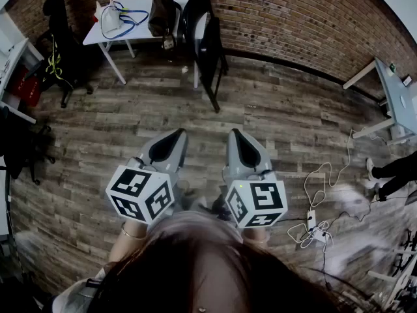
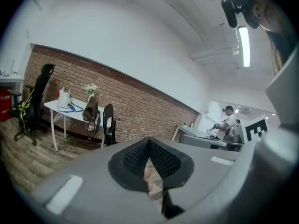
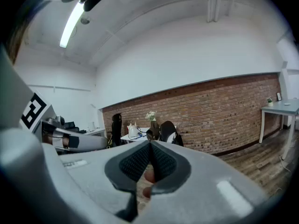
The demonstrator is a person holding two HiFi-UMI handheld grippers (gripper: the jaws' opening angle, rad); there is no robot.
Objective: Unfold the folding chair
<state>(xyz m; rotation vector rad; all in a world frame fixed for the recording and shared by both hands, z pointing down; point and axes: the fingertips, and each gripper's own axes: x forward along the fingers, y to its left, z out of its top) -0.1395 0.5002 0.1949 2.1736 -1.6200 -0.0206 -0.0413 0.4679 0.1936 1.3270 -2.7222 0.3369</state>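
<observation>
Overhead, holds the left tool (image 1: pixel 174 135) and right tool (image 1: pixel 237 135) side by side, tipped slightly down over the plank floor (image 1: pixel 293 119). Finds the folding chair (image 1: pixel 207 41) well ahead, folded, leaning by the white worktop (image 1: pixel 133 2).

Left gripper view: shows jaws clenched on nothing, folding chair (image 2: pixel 109 123) far off. Right gripper view: shows jaws likewise clenched and empty, folding chair (image 3: pixel 169 130) partly hidden behind them.
</observation>
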